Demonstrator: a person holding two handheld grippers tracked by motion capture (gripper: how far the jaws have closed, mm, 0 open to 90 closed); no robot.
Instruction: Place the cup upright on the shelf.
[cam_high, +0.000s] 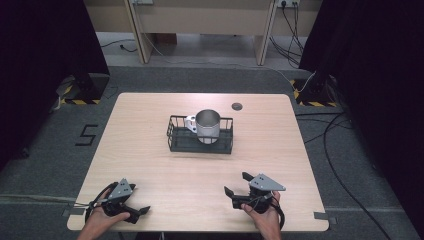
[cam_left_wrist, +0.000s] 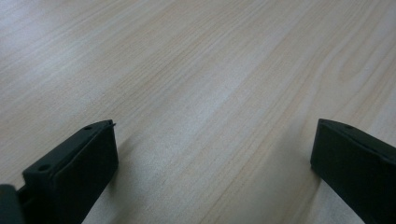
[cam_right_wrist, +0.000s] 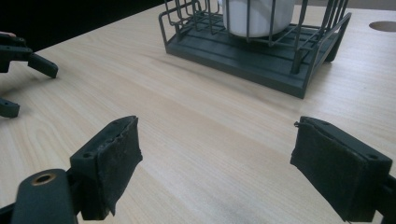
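A grey-white mug (cam_high: 207, 125) stands upright in a dark wire basket (cam_high: 174, 136) at the middle of the wooden table, handle to the left. My left gripper (cam_high: 140, 198) rests near the front left corner, held by a hand, jaws open over bare wood (cam_left_wrist: 215, 123). My right gripper (cam_high: 235, 182) sits near the front right, also in a hand, jaws open and pointing toward the basket (cam_right_wrist: 217, 121). In the right gripper view the basket (cam_right_wrist: 243, 63) and the mug (cam_right_wrist: 259, 16) lie ahead, apart from the jaws. The left gripper (cam_right_wrist: 37, 91) shows at the far left there.
A round cable hole (cam_high: 237, 106) sits in the table behind the basket, to its right. Bare wood stretches between the grippers and the basket. Dark curtains and cables flank the table; a desk frame stands beyond it.
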